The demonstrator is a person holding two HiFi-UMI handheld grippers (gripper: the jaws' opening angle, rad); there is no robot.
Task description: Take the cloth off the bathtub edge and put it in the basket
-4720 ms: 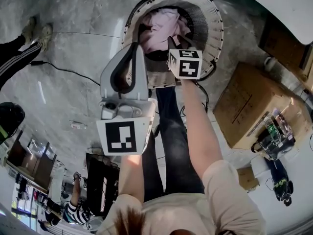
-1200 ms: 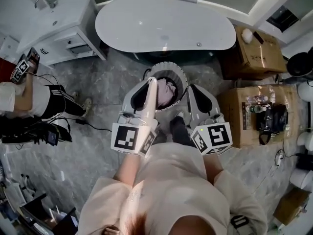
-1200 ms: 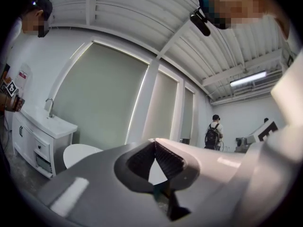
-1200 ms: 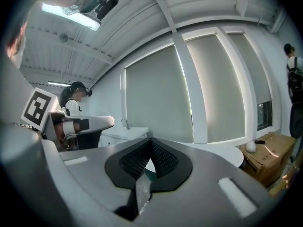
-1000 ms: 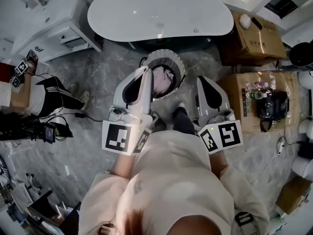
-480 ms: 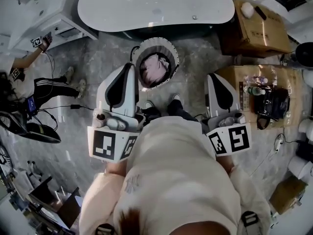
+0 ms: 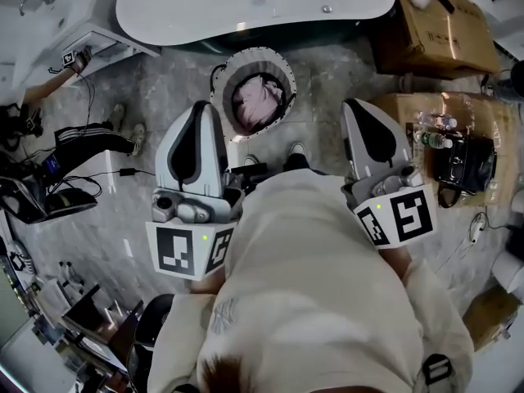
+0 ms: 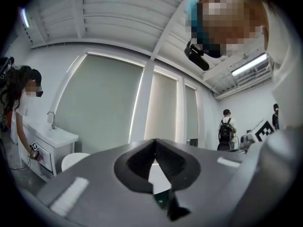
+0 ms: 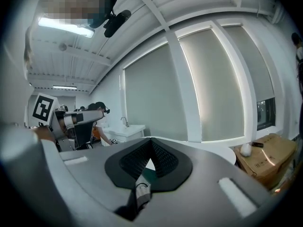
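The pink cloth (image 7: 258, 101) lies bunched inside the round woven basket (image 7: 223, 80), which stands on the grey floor just in front of the white bathtub (image 7: 246, 6). No cloth shows on the tub's rim. My left gripper (image 7: 201, 106) is held level to the left of the basket and short of it, its jaws shut and empty (image 8: 155, 141). To the basket's right my right gripper (image 7: 354, 105) is also shut with nothing in it (image 9: 150, 140). Both grippers sit close to the person's body.
Cardboard boxes (image 7: 438, 23) stand at the right, one (image 7: 409, 113) bearing a black bag (image 7: 463, 158) and bottles. A white vanity (image 7: 49, 23) is at the upper left, with a person (image 7: 82, 137) and cables beside it. Another person (image 8: 226, 129) stands in the distance.
Both grippers have drawn back from the basket toward the body and spread apart. The basket with the pink cloth and the tub now sit farther up in the head view.
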